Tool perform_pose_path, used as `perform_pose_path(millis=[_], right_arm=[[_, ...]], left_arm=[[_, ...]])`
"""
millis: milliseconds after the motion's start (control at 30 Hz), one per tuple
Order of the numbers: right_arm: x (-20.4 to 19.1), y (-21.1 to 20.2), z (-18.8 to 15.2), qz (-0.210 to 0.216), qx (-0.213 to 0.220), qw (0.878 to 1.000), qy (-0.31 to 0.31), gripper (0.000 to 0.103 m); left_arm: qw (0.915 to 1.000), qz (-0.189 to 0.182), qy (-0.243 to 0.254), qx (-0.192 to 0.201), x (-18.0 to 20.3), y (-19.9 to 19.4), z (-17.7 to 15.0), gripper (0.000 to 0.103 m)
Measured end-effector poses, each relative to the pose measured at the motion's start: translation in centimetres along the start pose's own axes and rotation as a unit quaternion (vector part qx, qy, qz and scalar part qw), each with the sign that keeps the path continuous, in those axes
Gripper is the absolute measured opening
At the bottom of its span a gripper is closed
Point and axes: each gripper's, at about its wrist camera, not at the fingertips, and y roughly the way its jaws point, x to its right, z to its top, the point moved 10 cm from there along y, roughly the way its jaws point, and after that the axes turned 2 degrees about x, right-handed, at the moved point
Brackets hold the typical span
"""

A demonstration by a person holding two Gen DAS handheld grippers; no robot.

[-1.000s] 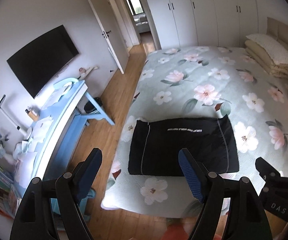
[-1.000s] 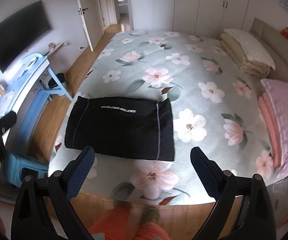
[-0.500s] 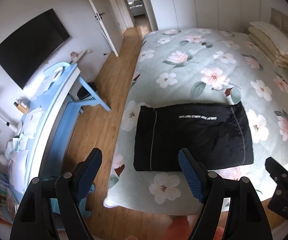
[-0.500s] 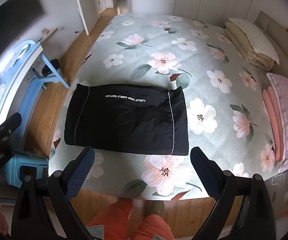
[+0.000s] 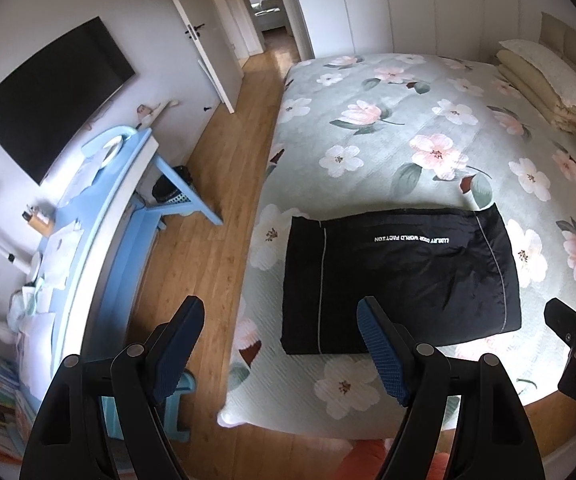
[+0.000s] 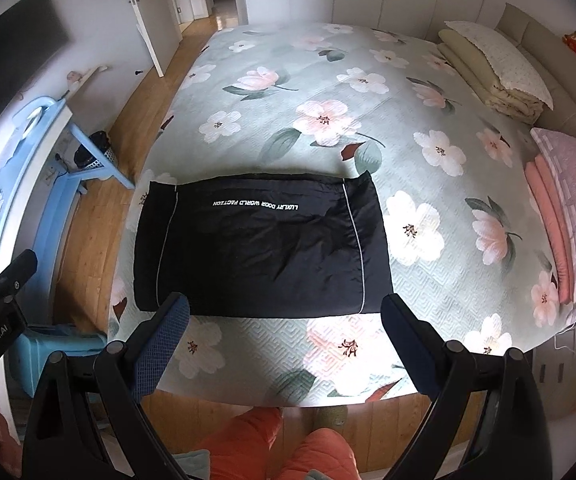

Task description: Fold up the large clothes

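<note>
A black garment (image 5: 399,276) with white lettering and thin grey piping lies folded in a flat rectangle near the foot edge of the floral bedspread (image 5: 407,140). It also shows in the right wrist view (image 6: 264,248). My left gripper (image 5: 284,344) is open and empty, held high above the bed's near left corner. My right gripper (image 6: 288,336) is open and empty, held above the foot edge in front of the garment. Neither touches the cloth.
A blue desk (image 5: 88,216) with clutter stands left along the wall under a black TV (image 5: 52,96). Folded beige bedding (image 6: 495,64) and pink blankets (image 6: 567,208) lie on the bed's right side. Wooden floor (image 5: 216,168) runs left of the bed. The person's orange trousers (image 6: 288,440) are below.
Both grippers have pulled up and back from the bed, so the garment looks further off. The garment has not moved. Both grippers stay open.
</note>
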Motion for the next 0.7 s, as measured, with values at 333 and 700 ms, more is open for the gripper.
perform_pose_path(millis=[333, 700], right_arm=[[-1.0, 0.9, 0.2, 0.000, -0.017, 1.000, 0.000, 0.097], [-1.6, 2.1, -0.5, 0.000, -0.035, 0.999, 0.000, 0.097]], left_arm=[[0.9999, -0.008, 0.010, -0.007, 0.2, 1.6, 0.8, 0.080], [0.9997, -0.005, 0.018, -0.018, 0.3, 2.7, 0.4, 0.080]])
